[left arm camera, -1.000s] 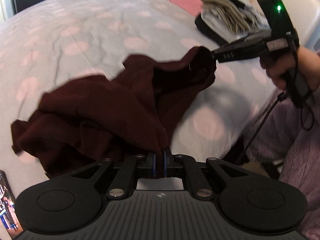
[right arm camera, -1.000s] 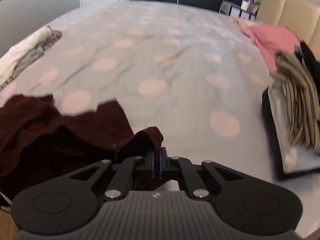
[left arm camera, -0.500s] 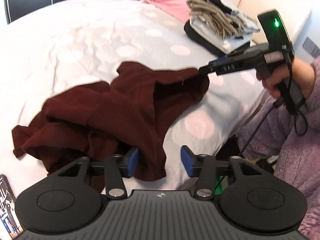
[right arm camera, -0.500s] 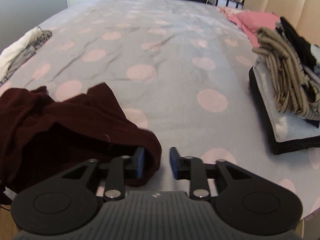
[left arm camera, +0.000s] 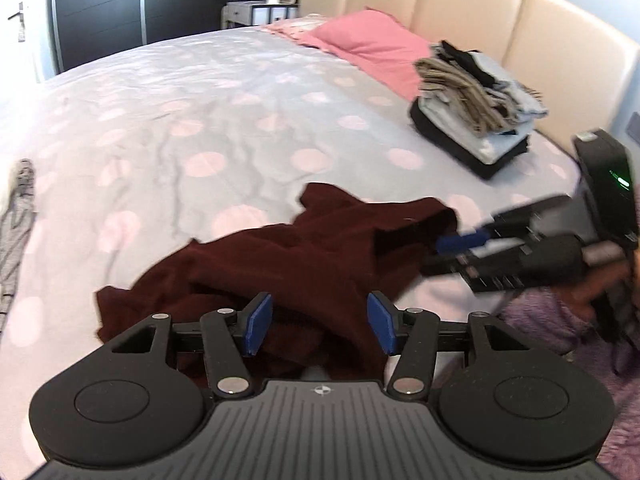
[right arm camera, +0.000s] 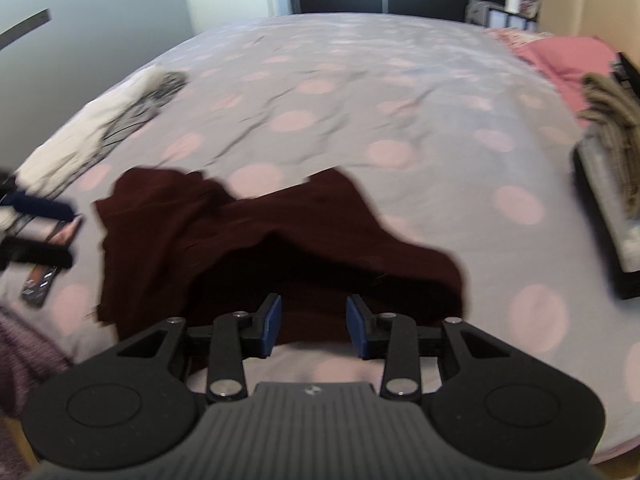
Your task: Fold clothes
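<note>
The crumpled dark maroon knit garment (left arm camera: 304, 256) lay loose on the near edge of the grey bed cover with pale pink dots (left arm camera: 208, 120), bunched rather than flat, with one side gaping open toward the right wrist camera. Both grips were off it: the left gripper (left arm camera: 318, 324) had its blue-padded fingers (left arm camera: 256, 322) spread wide, cloth lying between them but not pinched, and its jaws had just been opening. The right gripper (right arm camera: 313, 322) stood about half open over the hem, its jaws likewise just opened, nothing clamped. A second earlier both sets of fingers were shut on the fabric, holding it up off the bed; now it had dropped into a heap. That looked like a release to re-grip, since no fold is made yet. Further out, the stack of folded clothes (left arm camera: 476, 108) sat near the cream padded headboard (left arm camera: 472, 20), beside the pink pillow (left arm camera: 372, 48).
</note>
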Demonstrator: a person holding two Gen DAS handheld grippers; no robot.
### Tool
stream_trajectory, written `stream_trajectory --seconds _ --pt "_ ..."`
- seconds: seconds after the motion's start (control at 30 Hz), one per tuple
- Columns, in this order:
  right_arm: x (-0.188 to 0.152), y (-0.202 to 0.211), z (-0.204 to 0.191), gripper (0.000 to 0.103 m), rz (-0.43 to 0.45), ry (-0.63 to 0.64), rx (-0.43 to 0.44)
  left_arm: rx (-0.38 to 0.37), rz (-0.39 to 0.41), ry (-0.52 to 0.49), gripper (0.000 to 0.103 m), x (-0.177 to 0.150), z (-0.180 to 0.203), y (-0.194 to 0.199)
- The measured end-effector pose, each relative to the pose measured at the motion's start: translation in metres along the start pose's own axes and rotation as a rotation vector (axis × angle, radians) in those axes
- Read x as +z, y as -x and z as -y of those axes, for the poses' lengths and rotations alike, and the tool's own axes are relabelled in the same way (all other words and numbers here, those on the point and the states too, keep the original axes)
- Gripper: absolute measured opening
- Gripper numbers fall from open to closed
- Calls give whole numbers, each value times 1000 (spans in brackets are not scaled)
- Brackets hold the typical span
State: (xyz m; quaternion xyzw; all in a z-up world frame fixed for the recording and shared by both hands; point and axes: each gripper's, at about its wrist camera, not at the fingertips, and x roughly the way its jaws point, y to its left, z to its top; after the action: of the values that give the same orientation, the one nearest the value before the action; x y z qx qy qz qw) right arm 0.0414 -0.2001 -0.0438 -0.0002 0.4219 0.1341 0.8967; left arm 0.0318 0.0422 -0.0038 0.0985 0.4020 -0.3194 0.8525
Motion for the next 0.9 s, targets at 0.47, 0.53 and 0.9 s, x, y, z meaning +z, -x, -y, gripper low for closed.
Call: stream_trajectory --seconds 0.47,0.53,0.9 --pt "-12 -24 -77 44 -76 203 242 22 -53 132 51 7 -22 -42" --pt "-13 -30 -84 34 -83 224 250 44 -80 131 44 6 -21 -52" --pt "-20 -22 -90 9 -122 312 356 85 -196 137 6 -12 -23 -39"
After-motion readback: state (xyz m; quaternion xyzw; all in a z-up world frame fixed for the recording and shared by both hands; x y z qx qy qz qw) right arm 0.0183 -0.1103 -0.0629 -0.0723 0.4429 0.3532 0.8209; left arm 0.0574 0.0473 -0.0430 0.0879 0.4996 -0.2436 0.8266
